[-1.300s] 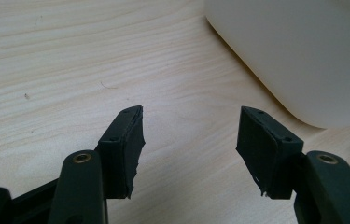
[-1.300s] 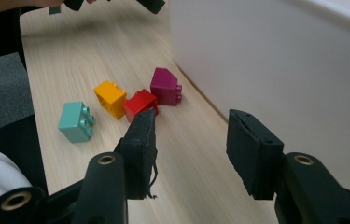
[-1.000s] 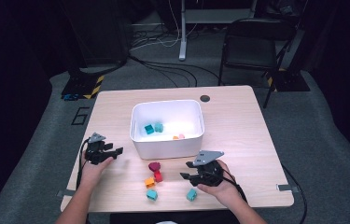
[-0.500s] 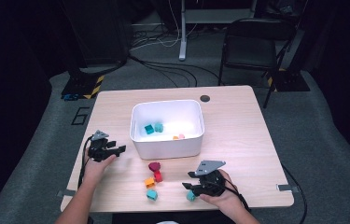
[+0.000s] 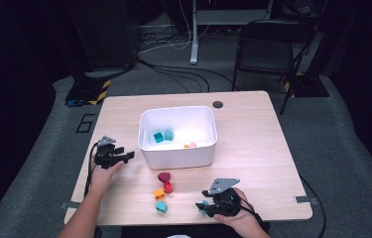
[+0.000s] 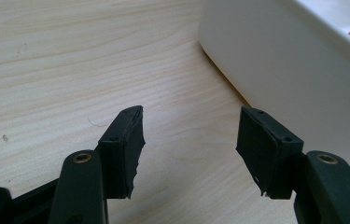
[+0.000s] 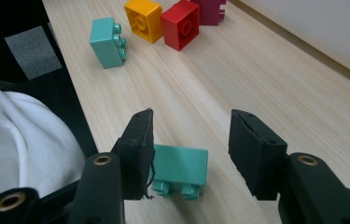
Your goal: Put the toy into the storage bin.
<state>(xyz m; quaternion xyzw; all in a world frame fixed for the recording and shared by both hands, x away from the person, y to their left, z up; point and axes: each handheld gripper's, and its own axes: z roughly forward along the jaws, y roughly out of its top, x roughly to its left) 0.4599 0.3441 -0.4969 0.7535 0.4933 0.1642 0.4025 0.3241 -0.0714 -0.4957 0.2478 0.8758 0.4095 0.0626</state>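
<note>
- Two grippers were at work: the right gripper [image 7: 189,149] sat low at the near edge of the table [image 5: 253,134], and the left gripper [image 6: 189,149] waited beside the bin [image 5: 177,144]
- Right jaws had just been opening – the teal brick [image 7: 181,169] lay on its side between them, hard against the left pad with a clear gap to the right one, so nothing was gripped yet
- Left jaws stood open and empty over bare wood, just beside the bin wall
- Judged step: picking up that teal brick to carry it to the bin, where two teal pieces [image 5: 163,136] and an orange piece [image 5: 187,146] already lay
- Centring would have helped first – shifting the right gripper sideways so both pads met the brick together, else closing could shove or spin it
- Flat sides were the better faces to clamp; the studs pointed toward the camera, and a pad landing on them could have slipped
- Lowering a touch more before closing seemed wise, since the brick sat near the pad tips
- Four loose pieces lay well apart from this one – a second teal brick [image 7: 108,42], an orange brick [image 7: 143,19], a red brick [image 7: 180,24] and a magenta piece [image 7: 208,10] – so the lift path looked free
</note>
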